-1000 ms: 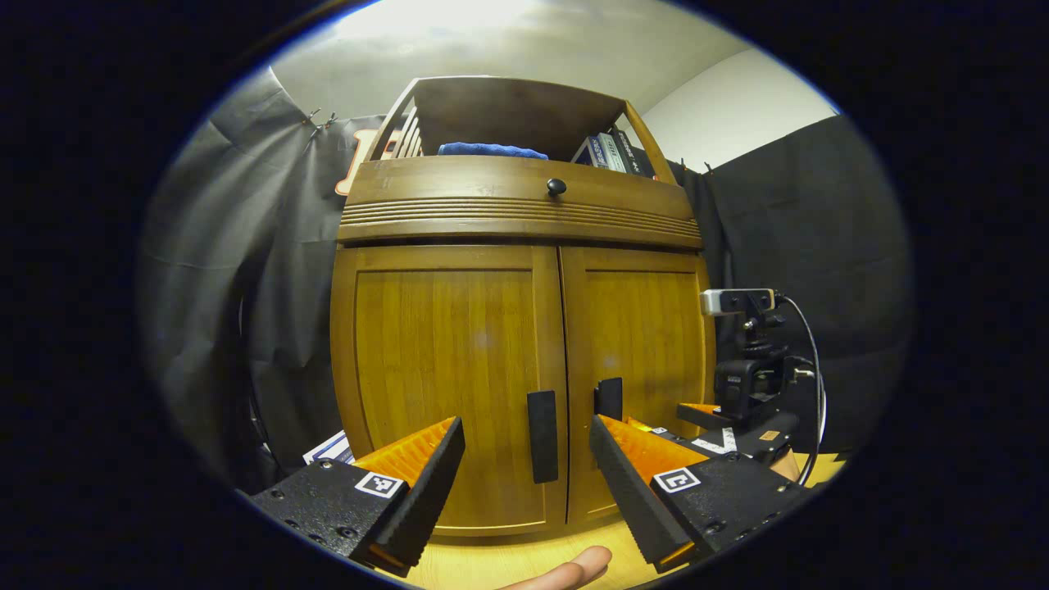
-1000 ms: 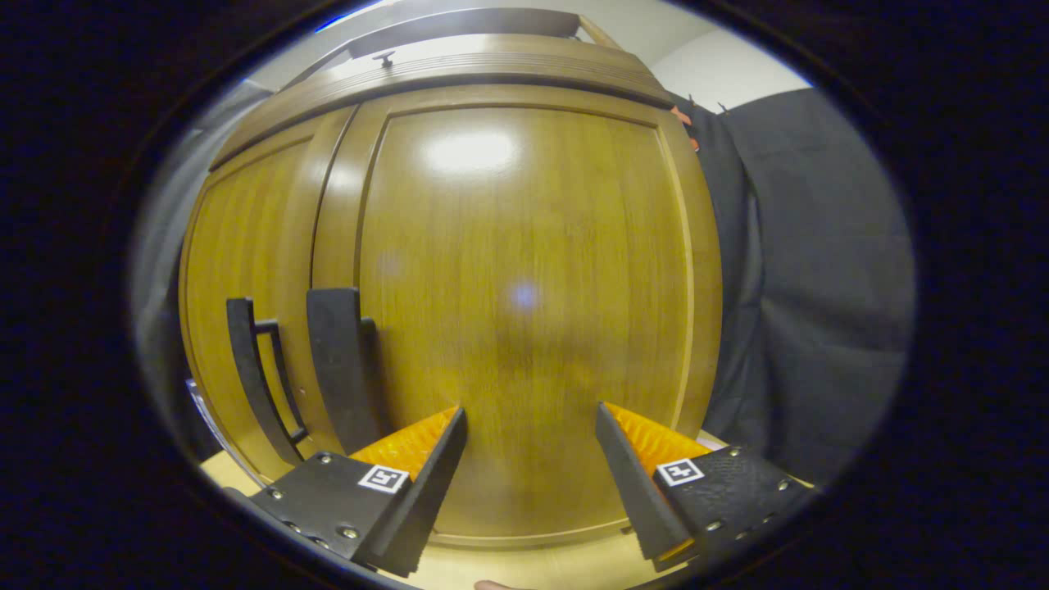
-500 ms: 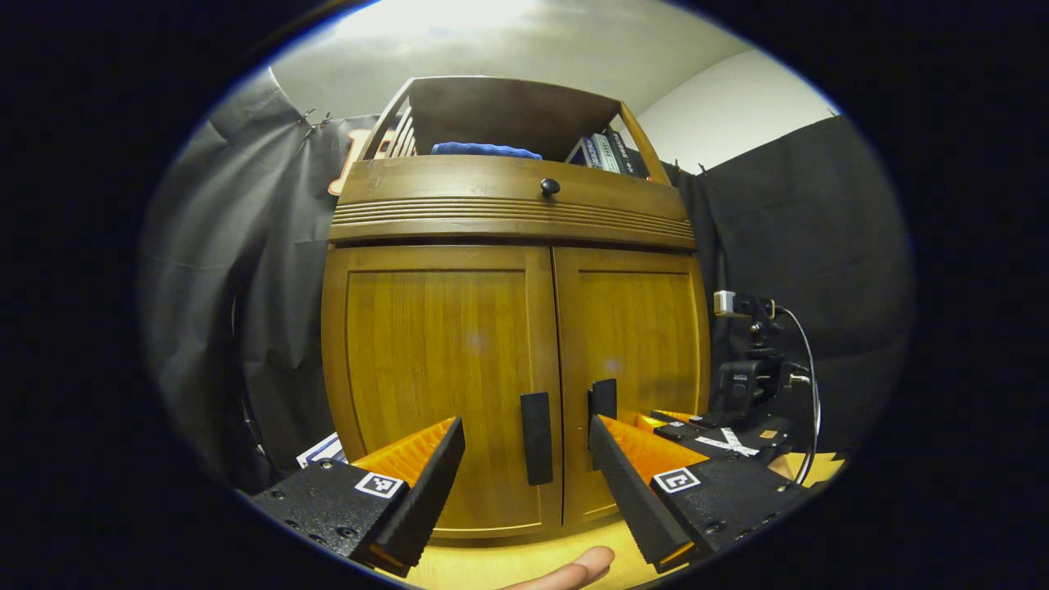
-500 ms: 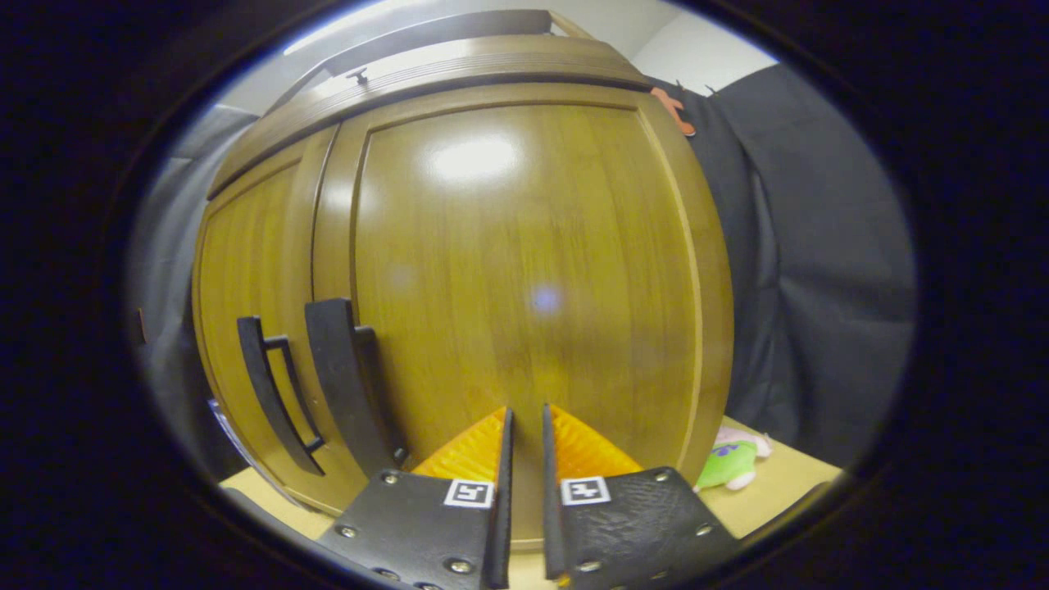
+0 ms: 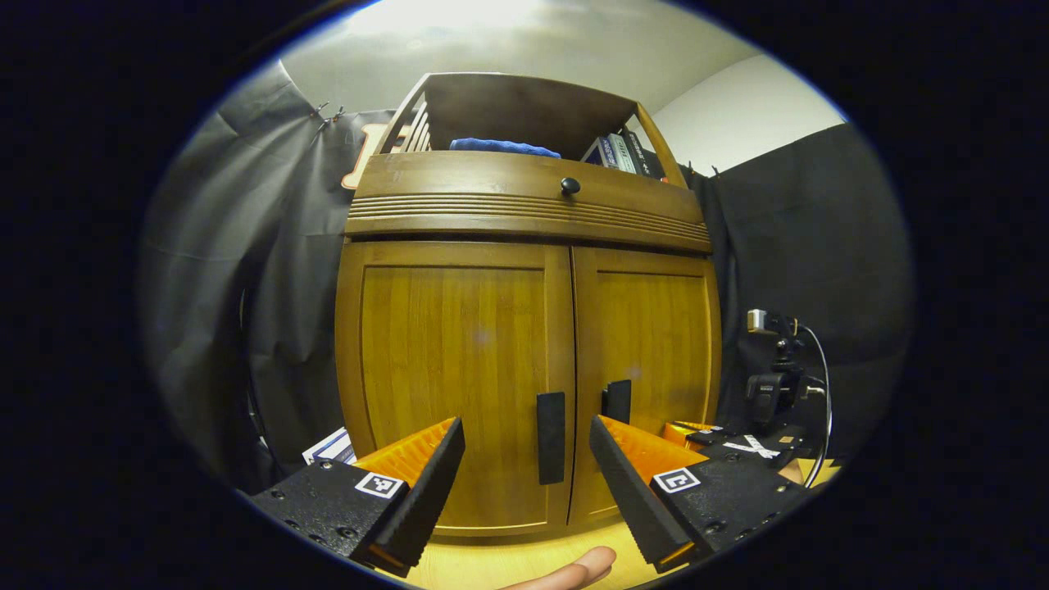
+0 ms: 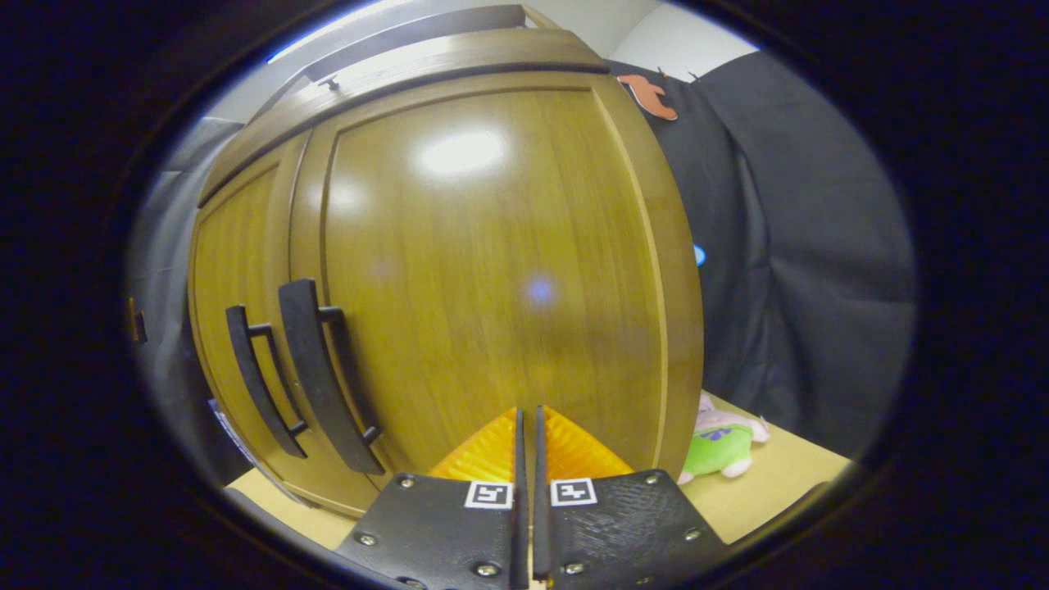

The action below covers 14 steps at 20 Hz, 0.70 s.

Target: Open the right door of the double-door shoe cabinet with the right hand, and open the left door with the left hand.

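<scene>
The wooden shoe cabinet (image 5: 524,213) stands on the table with both doors closed. In the left gripper view the left door's dark handle (image 5: 551,437) sits between my open left gripper's (image 5: 524,426) fingers, some way ahead of them. The right door's handle (image 5: 617,401) is just beyond, and the right gripper (image 5: 682,429) is low in front of the right door (image 5: 647,352). In the right gripper view my right gripper (image 6: 527,410) is shut with nothing in it, close to the right door panel (image 6: 492,262). The right door's handle (image 6: 320,373) and the left door's handle (image 6: 258,381) lie off to its left.
A green and pink plush toy (image 6: 721,447) lies on the tabletop (image 6: 778,483) by the cabinet's right corner. A blue cloth (image 5: 500,147) and books (image 5: 619,153) sit on the cabinet's top shelf. A small box (image 5: 332,447) lies at the cabinet's left foot. A fingertip (image 5: 574,567) shows below.
My right gripper has shut its fingers on nothing and turned to the right, so both handles now sit farther left in its view. The left gripper has hardly moved.
</scene>
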Motion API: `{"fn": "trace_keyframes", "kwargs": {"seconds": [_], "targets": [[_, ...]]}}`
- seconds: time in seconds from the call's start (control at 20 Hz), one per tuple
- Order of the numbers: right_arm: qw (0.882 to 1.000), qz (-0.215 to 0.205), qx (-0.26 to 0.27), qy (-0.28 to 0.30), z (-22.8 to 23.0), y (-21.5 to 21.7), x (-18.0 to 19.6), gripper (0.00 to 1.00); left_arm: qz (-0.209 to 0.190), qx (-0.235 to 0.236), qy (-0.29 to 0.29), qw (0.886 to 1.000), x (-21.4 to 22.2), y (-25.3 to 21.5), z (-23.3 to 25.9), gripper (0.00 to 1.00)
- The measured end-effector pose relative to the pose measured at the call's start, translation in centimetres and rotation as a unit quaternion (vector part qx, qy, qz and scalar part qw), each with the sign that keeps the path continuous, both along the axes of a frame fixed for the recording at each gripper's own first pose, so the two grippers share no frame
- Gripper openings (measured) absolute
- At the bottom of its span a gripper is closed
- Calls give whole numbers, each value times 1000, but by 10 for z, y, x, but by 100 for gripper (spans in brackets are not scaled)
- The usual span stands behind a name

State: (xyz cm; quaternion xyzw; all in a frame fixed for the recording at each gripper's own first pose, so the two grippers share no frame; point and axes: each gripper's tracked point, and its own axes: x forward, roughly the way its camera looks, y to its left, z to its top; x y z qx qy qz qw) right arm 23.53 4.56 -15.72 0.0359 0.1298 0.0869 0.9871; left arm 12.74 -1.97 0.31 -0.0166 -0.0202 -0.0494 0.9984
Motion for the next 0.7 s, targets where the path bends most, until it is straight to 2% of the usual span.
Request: {"fn": "trace_keyframes", "kwargs": {"seconds": [0.15,0.2,0.3,0.4,0.45,0.5,0.55,0.6,0.65,0.7], "targets": [[998,36,27,-33,22,29,-10,3,7,-5,0,1000,2,7,1,98],[997,54,32,-43,29,39,-16,10,8,-7,0,1000,2,8,1,98],[996,67,14,-59,34,53,-23,42,7,-8,0,1000,2,9,2,98],[996,48,-13,-80,42,52,-25,74,4,-8,2,1000,1,7,2,97],[996,42,-16,-82,44,53,-24,68,2,-8,2,1000,0,6,2,98],[996,41,-12,-82,45,54,-28,77,-1,-9,2,1000,0,5,4,98],[996,45,0,-83,49,57,-34,76,-1,-9,0,1000,-1,6,4,95],[994,62,17,-87,53,67,-39,69,0,-9,-2,1000,-1,7,6,98],[993,76,24,-88,54,77,-43,76,1,-10,-4,1000,-2,8,6,98],[993,78,17,-85,53,82,-42,76,-2,-12,-4,1000,-2,8,8,98]]}}
